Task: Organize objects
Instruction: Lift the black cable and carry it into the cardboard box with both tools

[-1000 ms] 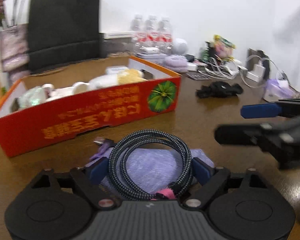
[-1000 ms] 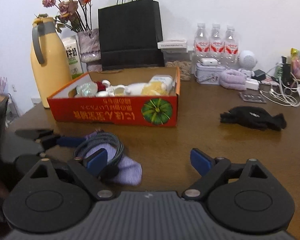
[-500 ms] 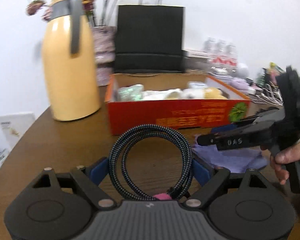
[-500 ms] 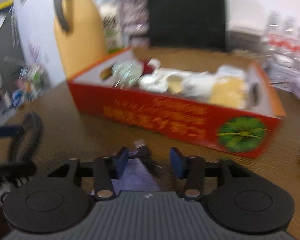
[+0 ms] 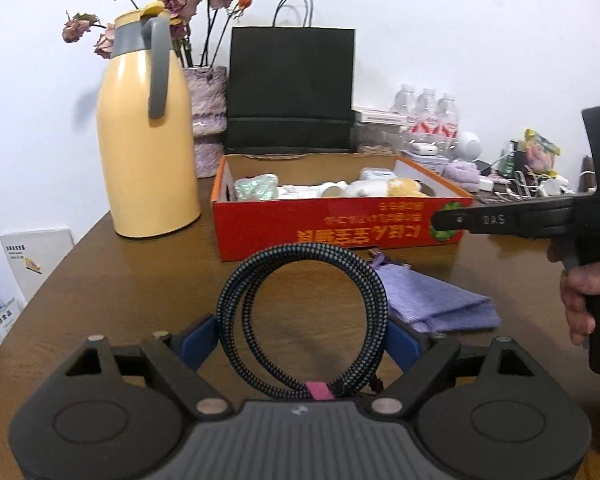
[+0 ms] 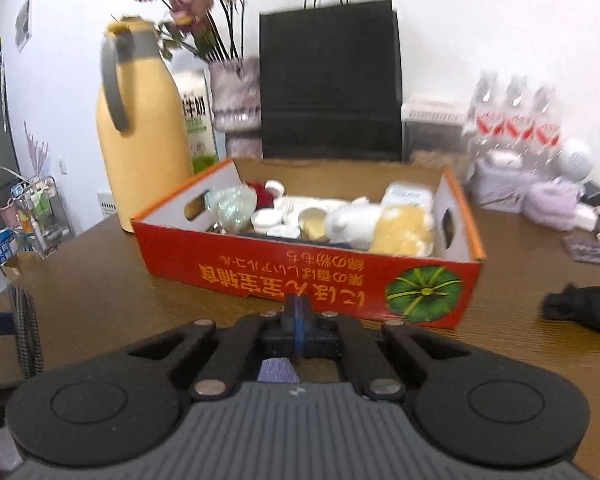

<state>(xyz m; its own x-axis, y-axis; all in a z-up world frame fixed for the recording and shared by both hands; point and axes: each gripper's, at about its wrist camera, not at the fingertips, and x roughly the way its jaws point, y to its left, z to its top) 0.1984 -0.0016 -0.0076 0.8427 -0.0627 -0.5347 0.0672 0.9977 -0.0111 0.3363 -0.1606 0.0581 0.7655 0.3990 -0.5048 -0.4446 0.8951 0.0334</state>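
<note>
Brown table (image 5: 112, 256) holds the far red box (image 5: 340, 232); left gripper (image 5: 300, 340) clamps the coiled cable (image 5: 300, 312); right gripper (image 6: 296, 316), just closing, pinches the purple pouch (image 5: 428, 300).

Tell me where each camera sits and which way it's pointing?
Left wrist: rides the left hand-held gripper, which clamps a coiled cable; faces the red box across the table; the person's right hand shows.
Right wrist: rides the right hand-held gripper, shut; faces the same box.
Shared: box, yellow jug, black bag.
</note>
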